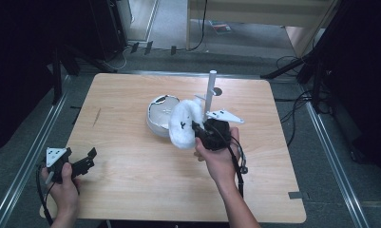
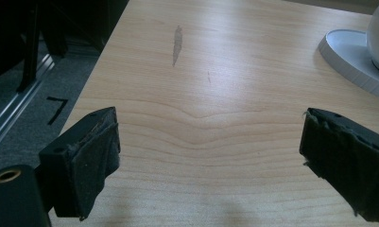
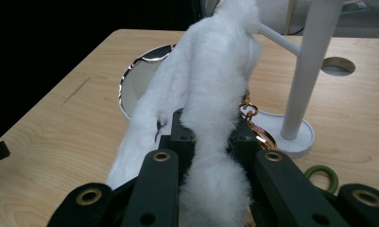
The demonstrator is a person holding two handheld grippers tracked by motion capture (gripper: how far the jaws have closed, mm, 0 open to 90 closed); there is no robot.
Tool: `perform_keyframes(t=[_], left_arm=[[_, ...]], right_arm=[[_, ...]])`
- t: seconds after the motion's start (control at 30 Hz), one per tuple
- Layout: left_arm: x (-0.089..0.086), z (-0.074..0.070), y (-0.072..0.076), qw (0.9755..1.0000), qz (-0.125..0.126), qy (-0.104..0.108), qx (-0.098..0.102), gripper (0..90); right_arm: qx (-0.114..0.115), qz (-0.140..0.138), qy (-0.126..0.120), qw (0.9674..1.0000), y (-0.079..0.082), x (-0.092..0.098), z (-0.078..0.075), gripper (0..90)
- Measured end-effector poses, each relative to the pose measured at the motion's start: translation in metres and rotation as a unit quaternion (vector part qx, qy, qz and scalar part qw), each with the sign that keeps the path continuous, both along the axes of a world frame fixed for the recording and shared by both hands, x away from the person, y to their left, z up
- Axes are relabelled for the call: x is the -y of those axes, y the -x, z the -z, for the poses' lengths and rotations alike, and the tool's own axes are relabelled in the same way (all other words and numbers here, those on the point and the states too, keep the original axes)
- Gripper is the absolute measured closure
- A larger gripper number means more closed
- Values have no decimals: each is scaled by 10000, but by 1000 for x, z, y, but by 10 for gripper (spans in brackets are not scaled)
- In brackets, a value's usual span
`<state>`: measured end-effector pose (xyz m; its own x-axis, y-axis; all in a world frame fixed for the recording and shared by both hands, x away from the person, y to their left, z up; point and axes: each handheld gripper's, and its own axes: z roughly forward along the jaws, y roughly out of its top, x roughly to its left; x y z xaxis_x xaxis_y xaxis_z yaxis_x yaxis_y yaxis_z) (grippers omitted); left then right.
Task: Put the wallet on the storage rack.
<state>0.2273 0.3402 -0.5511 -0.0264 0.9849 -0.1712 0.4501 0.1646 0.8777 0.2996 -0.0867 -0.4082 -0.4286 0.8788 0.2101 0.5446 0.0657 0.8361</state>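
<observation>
The white fluffy pouch (image 3: 211,94) with its gold clasp (image 3: 249,113) is clamped in the right gripper (image 1: 197,129) and held up beside the white stand (image 1: 210,92); hanging it on the peg appears left. The left gripper (image 1: 83,161) is parked over the bench (image 1: 131,180), jaws spread, nothing grasped.

Recording lab or studio.
A bare wooden table (image 1: 131,190) sits between floor rails (image 1: 29,156), black stands (image 1: 316,71) and loose cables (image 1: 292,114).

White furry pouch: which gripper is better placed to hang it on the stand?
Right. The right gripper already clamps the white furry pouch beside the stand; the left gripper sits open at the table's near-left edge.
</observation>
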Motion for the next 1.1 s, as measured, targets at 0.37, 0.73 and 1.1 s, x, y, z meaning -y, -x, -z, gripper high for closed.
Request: perform_keyframes(t=[0.37,0.73,1.1], left_arm=[[0,0,0,10000,15,9,-8,68],[0,0,-1,10000,16,9,-3,68],[0,0,-1,10000,24,8,-22,71]], right_arm=[[-92,294,208,9993,-35,-31,12,779],[-75,593,432,9973,-56,-55,24,781],[279,858,918,9917,-58,-78,31,780]])
